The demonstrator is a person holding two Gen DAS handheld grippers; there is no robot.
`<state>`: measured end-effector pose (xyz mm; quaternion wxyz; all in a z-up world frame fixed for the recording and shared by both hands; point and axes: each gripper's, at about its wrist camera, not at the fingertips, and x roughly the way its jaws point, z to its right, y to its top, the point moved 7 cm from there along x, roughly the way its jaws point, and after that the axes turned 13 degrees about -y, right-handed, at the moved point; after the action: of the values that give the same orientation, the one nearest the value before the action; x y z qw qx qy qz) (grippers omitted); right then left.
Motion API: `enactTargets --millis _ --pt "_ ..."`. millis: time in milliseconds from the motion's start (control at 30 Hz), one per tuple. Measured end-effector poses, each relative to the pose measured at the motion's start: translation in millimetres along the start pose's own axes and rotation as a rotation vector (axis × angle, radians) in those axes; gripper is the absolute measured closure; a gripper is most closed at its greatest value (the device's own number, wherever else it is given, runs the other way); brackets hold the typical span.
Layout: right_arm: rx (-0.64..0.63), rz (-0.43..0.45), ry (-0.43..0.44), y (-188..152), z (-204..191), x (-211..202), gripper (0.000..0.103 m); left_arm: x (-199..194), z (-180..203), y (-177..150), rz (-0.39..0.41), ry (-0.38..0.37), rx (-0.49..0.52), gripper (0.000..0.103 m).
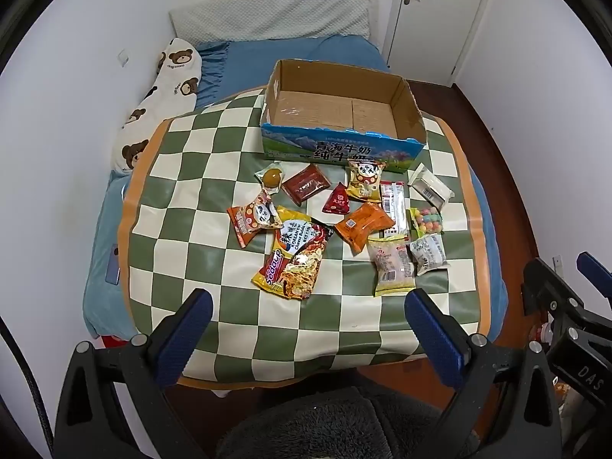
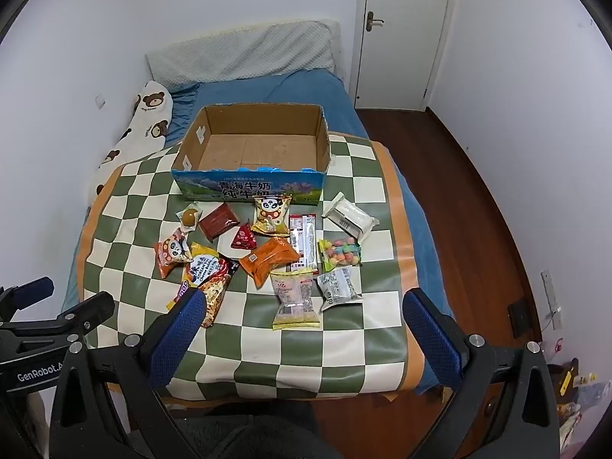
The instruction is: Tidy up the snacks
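Observation:
An empty cardboard box [image 1: 405,93] [image 2: 323,135] with a blue printed front stands at the far side of a green-and-cream checkered mat [image 1: 191,199] [image 2: 344,344]. Several snack packets lie in front of it: a noodle pack [image 1: 294,258] [image 2: 210,283], an orange packet [image 1: 363,225] [image 2: 269,260], a red triangular packet [image 1: 337,199] [image 2: 243,238], a panda packet [image 1: 365,179] [image 2: 272,214], a candy bag [image 1: 428,222] [image 2: 340,254]. My left gripper [image 1: 308,331] is open and empty above the mat's near edge. My right gripper [image 2: 306,329] is open and empty, also at the near edge.
The mat lies on a bed with a blue sheet [image 1: 344,49], a bear-print pillow [image 1: 153,114] at the left and a grey pillow [image 1: 267,11] at the head. White walls, a door [image 2: 405,30] and a wooden floor [image 2: 478,199] are to the right.

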<state>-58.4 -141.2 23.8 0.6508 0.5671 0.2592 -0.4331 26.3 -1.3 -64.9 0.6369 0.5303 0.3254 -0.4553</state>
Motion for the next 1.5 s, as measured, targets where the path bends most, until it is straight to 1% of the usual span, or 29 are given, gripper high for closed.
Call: enactTargets --millis 133,400,500,567,1067,1500 --pt "0.0 -0.001 0.0 -3 2 -3 0.0 1 1 0 0.0 0.002 -0.002 0.0" --pt "-0.002 -0.006 0.002 0 1 1 0.0 -1 1 2 0.001 0.004 0.003 0.0" --pt "-0.002 -0.007 0.004 -1 1 1 0.0 -4 -3 -2 0.0 0.001 0.002 0.0" --pt "-0.003 -0.007 -0.008 -1 2 1 0.0 -7 -3 0 0.001 0.002 0.001 0.0" --pt "0.006 -0.006 -0.01 -1 5 1 0.0 -8 3 7 0.015 0.017 -0.004 0.0" --pt "0.008 -0.007 -0.005 6 6 1 0.0 -7 3 9 0.018 0.021 -0.002 0.0"
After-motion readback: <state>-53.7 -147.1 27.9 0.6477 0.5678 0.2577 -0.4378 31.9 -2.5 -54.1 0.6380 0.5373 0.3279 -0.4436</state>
